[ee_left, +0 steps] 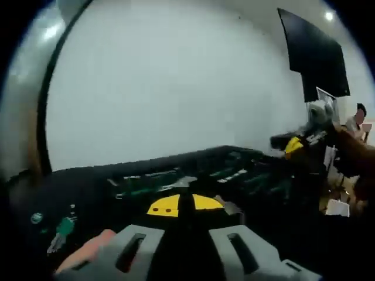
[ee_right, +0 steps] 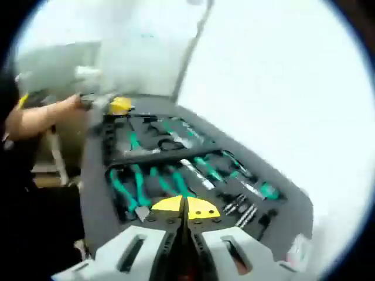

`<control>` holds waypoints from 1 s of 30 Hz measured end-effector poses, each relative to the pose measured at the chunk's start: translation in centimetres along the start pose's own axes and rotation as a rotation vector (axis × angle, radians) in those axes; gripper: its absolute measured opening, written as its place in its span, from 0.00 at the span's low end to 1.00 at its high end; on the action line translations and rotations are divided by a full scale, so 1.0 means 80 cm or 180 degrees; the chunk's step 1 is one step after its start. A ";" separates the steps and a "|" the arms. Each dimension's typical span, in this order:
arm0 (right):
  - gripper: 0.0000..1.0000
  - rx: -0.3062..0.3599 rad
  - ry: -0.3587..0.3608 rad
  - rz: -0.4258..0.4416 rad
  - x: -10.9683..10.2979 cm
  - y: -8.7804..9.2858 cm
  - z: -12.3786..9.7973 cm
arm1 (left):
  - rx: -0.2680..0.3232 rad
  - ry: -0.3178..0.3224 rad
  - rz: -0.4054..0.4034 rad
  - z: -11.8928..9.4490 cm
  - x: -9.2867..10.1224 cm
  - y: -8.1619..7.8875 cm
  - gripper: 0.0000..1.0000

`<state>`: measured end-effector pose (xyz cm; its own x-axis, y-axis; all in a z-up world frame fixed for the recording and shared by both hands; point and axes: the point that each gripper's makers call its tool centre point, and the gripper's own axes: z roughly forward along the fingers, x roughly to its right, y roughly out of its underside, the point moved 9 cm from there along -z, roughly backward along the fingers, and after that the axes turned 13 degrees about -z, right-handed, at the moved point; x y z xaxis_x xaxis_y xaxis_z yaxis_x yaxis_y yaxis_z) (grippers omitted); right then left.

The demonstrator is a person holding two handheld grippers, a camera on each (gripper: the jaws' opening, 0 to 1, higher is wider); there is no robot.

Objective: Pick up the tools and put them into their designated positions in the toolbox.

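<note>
1. In the left gripper view, the left tool (ee_left: 186, 231) is showing its two grey jaws at the bottom, pressed together with only a thin dark seam between their yellow tips; it is clenched, and nothing can be made out gripped in it.
2. Just ahead of the left tool, the open toolbox (ee_left: 176, 175) is lying dark and blurred, with green-handled tools faintly showing in its slots.
3. Beyond the toolbox, to the right, the right tool (ee_left: 296, 145) is hanging in the air with a yellow patch on it, a person's arm behind it.
4. In the right gripper view, the right tool (ee_right: 186, 219) is sitting closed, its yellow tips meeting along a narrow line, with nothing visible between them.
5. Directly ahead of the right tool, the toolbox's grey tray (ee_right: 94, 193) is holding rows of green-handled pliers (ee_right: 126, 190) and green-handled screwdrivers (ee_right: 205, 167) resting in their recesses.
6. At the far left end of the toolbox, the left tool (ee_right: 117, 105) is hovering, held by a person's hand (ee_right: 64, 108).
</note>
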<state>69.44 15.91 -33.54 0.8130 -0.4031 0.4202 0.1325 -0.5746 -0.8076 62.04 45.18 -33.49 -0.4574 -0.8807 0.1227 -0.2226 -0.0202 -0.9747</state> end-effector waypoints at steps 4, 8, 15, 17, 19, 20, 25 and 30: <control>0.00 -0.0403 -0.0353 -0.0036 -0.020 0.020 0.027 | -0.0492 0.0502 0.0281 0.070 0.075 0.012 0.06; 0.00 -0.0608 -0.0624 -0.0124 -0.023 0.016 0.016 | -0.0926 0.0906 0.0564 0.115 0.097 0.033 0.04; 0.00 -0.0287 0.0018 -0.0015 0.004 -0.003 -0.002 | -0.1041 0.1308 0.0594 0.144 0.105 0.030 0.04; 0.00 -0.0107 0.0462 0.0358 0.010 -0.007 -0.002 | -0.1054 0.1327 0.0545 0.145 0.103 0.030 0.04; 0.00 -0.0119 0.0464 0.0401 -0.010 -0.002 -0.003 | -0.0996 0.1291 0.0604 0.142 0.105 0.031 0.04; 0.00 0.0022 0.0490 0.0513 -0.022 -0.002 -0.004 | -0.0975 0.1285 0.0847 0.139 0.104 0.029 0.04; 0.00 0.0234 0.0963 0.0667 -0.028 0.009 -0.024 | -0.0729 0.1553 0.1079 0.095 0.090 -0.007 0.06; 0.00 0.0366 0.1132 0.1211 -0.008 0.029 -0.035 | -0.1285 0.2090 0.1707 0.127 0.083 0.009 0.09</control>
<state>67.62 12.82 -34.50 0.5760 -0.7958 0.1869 -0.0569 -0.2671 -0.9620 67.61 34.48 -35.28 -0.9523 -0.2791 -0.1232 -0.0669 0.5852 -0.8081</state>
